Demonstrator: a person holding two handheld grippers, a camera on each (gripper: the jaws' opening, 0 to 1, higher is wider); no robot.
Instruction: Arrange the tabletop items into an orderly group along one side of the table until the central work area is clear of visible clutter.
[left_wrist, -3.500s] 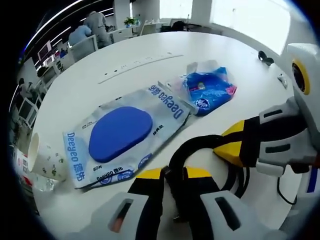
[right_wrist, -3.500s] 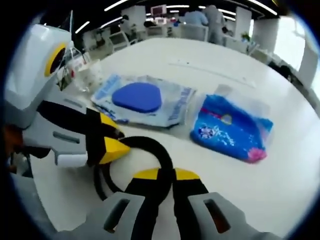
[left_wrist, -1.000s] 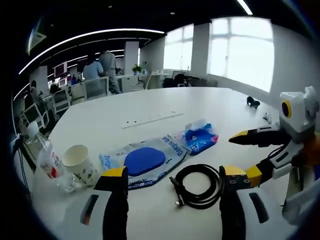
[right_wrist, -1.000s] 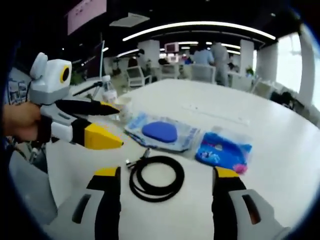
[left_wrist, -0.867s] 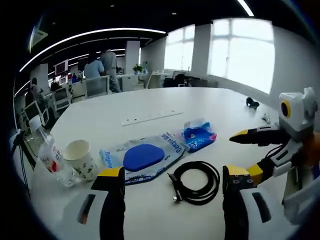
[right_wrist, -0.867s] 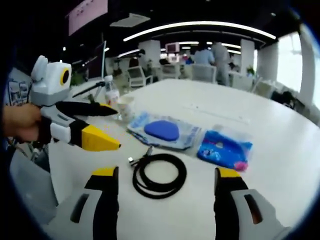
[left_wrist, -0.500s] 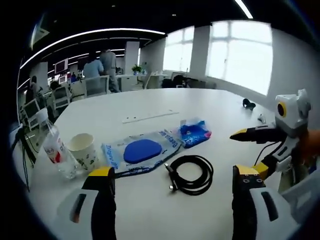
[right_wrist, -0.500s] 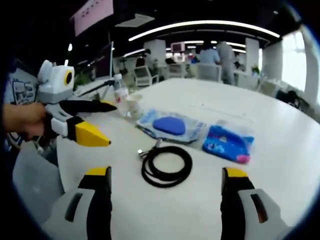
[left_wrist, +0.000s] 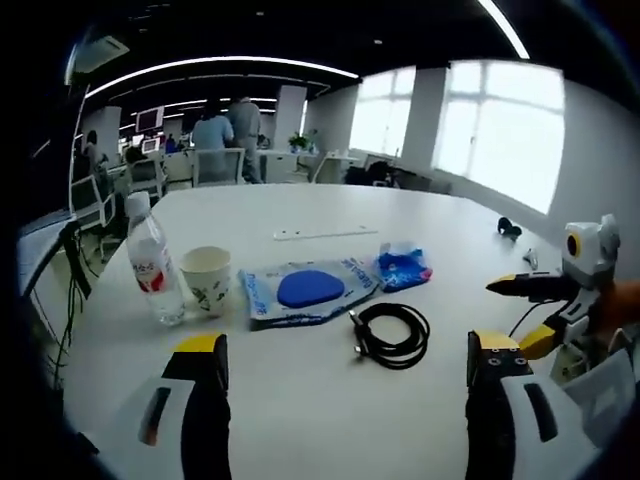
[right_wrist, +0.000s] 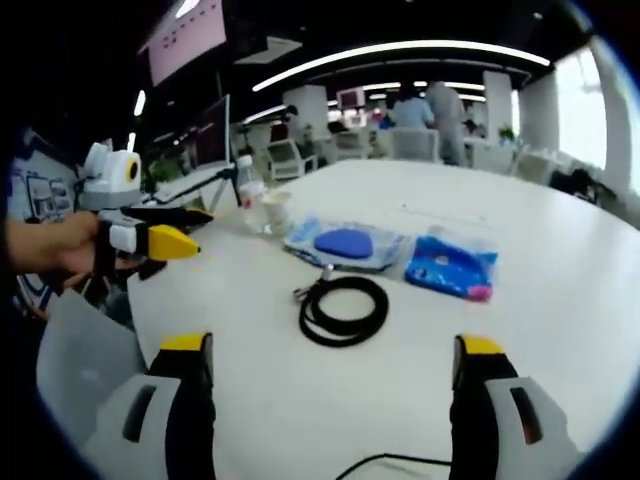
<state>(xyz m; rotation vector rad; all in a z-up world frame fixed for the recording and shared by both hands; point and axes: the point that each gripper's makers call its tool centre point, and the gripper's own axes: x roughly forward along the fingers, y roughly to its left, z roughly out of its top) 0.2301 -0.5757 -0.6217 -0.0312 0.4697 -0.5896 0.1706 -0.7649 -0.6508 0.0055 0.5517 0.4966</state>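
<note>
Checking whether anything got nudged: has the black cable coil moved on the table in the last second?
No. The cable coil lies just in front of the blue pad packet, as before; only the cameras pulled back.

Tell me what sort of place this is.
Most likely an open-plan office: a big white table carrying a bottle, cup and coiled cable, with desks, chairs and people beyond under strip ceiling lights and large windows.

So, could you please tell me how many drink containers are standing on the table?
2: a water bottle at the far left of the row, and a paper cup just right of it, beside the blue-and-white packet. None looks hidden.
</note>
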